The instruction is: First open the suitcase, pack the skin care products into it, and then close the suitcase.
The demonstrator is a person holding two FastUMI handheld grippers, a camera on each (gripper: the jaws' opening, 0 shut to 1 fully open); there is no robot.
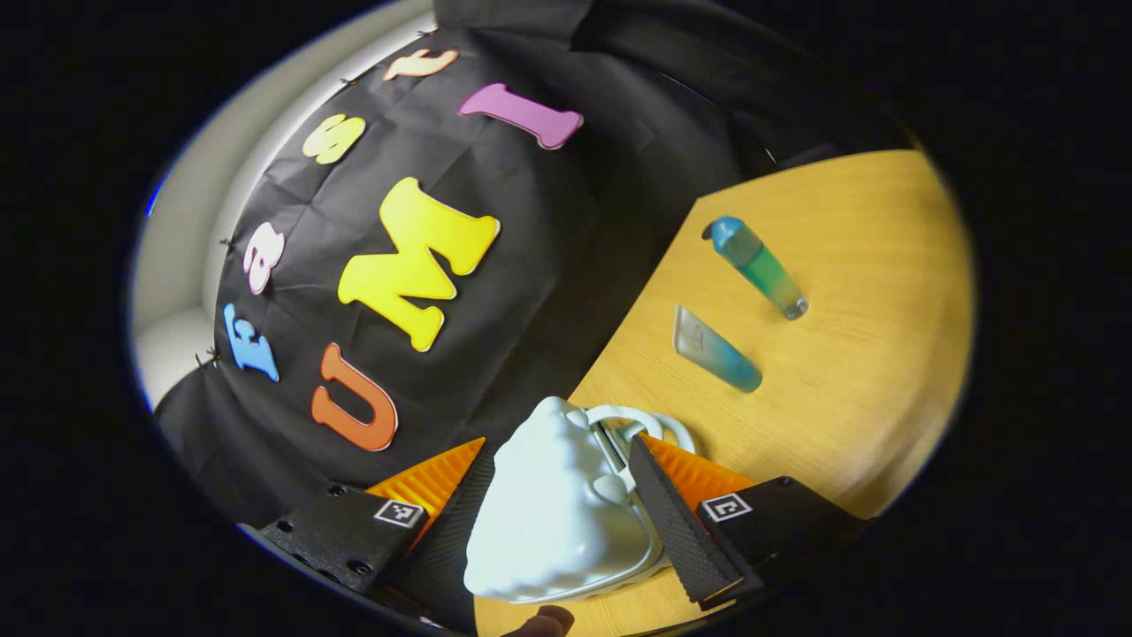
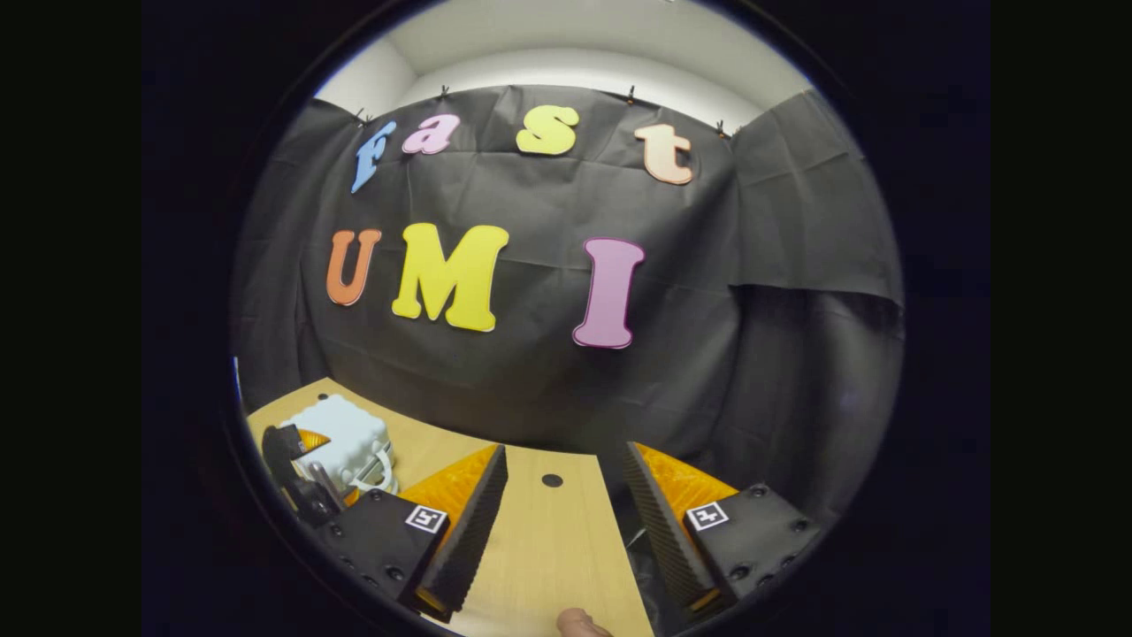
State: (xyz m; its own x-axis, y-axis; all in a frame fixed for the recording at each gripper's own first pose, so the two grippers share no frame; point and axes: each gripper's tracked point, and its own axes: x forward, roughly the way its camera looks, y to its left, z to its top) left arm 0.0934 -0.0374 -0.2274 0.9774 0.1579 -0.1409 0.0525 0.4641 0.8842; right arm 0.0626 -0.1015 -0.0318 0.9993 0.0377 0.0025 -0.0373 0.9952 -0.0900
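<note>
So the table (image 1: 849,265) is wood-look, and the little white suitcase (image 1: 557,513) sits on it right between the left gripper (image 1: 566,522)'s fingers (image 1: 676,522), which stand on either side of the shell, close against it, though I can't tell if both actually press on it. Its long axis runs straight out along the fingers, with the handle (image 1: 641,423) end pointing away past the tips. That view is rolled hard, so the table slants off to the right. Beyond the fingertips lie two skin care products, both slanted: a green bottle (image 1: 761,267) with a blue cap farther out, and a blue tube (image 1: 716,349) nearer. The right gripper (image 2: 562,522) is held level over the table, fingers wide apart with nothing in them, and the suitcase shows well off to its left.
</note>
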